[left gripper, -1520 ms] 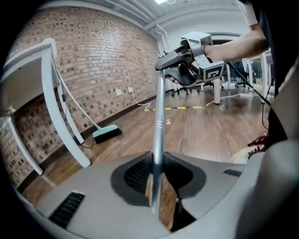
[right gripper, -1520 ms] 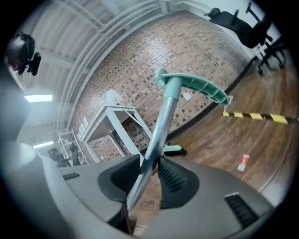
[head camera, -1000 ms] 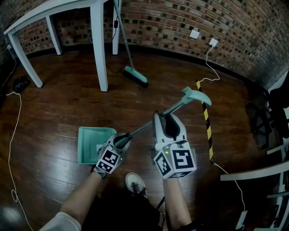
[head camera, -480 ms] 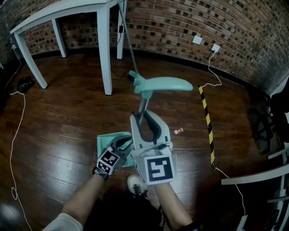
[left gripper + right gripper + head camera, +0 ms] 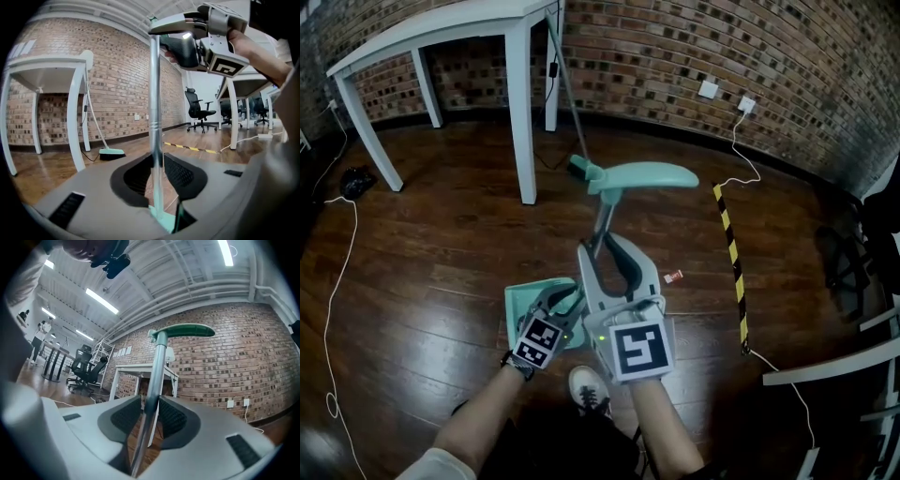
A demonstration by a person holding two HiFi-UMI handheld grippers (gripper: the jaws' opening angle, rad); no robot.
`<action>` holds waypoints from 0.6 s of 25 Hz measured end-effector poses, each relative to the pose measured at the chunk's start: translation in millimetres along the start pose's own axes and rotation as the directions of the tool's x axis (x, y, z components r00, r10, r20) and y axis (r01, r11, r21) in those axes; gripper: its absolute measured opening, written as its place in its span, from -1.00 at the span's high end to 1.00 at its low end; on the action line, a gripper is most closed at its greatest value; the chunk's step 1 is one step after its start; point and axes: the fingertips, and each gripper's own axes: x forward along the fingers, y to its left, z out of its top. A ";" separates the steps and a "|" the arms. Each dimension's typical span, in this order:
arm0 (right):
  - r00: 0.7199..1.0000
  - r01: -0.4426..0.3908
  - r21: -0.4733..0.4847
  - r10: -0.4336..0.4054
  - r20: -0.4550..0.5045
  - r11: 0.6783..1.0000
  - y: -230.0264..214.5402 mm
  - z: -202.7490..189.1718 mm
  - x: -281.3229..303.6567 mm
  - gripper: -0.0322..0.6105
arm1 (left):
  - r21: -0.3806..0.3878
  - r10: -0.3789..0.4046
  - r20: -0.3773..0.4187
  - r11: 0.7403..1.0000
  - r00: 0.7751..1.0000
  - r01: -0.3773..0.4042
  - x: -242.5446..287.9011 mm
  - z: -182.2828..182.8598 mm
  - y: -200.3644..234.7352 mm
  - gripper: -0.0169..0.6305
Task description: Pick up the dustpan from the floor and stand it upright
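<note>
a: start big. where is it all?

b: dark wood floor (image 5: 412, 234), a white table (image 5: 441, 28) off at 11 o'clock, a broom (image 5: 563, 89) leaning by it. the dustpan (image 5: 523, 298) is right in front of the person's shoe (image 5: 586, 382), pan end down on the floor at about 10 o'clock from that shoe.

a: and its long axis?

b: the pole (image 5: 602, 217) rises from the pan and, from above, runs toward 12 to 1 o'clock, ending in the green handle grip (image 5: 647, 175). seen along the left gripper it looks close to vertical, so i'd judge it nearly stood up.

a: who has it?

b: both. the left gripper (image 5: 556, 298) is clamped low on the pole, just above the pan, its pads narrowed onto the tube. the right gripper (image 5: 605, 247) sits higher, at 1 o'clock from the left one. its jaws have just been easing apart a little, with the pole between the pads and touching them.

a: which is nearer the pan?

b: the left. steadying the base likely falls to it, while the right guides the top over the pan.

a: anything in the pan?

b: nothing shows in the part i can see. the left gripper hides the rest.
</note>
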 end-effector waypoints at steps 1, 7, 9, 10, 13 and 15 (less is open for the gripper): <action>1.000 -0.013 -0.006 0.013 -0.005 1.000 1.3 -0.9 -1.4 0.55 | 0.028 0.011 -0.010 1.000 1.000 -0.011 -2.4 1.9 2.0 0.64; 1.000 -0.021 -0.036 0.020 -0.015 0.999 -9.4 -2.0 -23.4 0.47 | 0.038 0.075 -0.003 0.996 0.997 -0.075 -33.7 10.3 12.5 0.64; 1.000 0.007 -0.052 -0.006 0.009 0.999 -22.9 0.6 -33.2 0.47 | 0.031 0.108 0.002 0.994 0.994 -0.108 -49.2 15.5 17.1 0.64; 1.000 0.025 -0.060 -0.024 0.018 0.998 -30.9 3.0 -38.4 0.47 | 0.019 0.122 0.007 0.992 0.992 -0.122 -57.1 19.4 20.4 0.64; 0.998 0.056 -0.046 -0.057 -0.019 0.997 -51.5 10.7 -49.8 0.47 | -0.017 0.176 0.011 0.984 0.984 -0.175 -80.4 32.1 38.9 0.63; 0.995 0.059 -0.023 -0.060 -0.077 0.998 -63.7 15.9 -54.3 0.48 | -0.028 0.195 0.003 0.980 0.981 -0.195 -94.1 51.3 51.7 0.63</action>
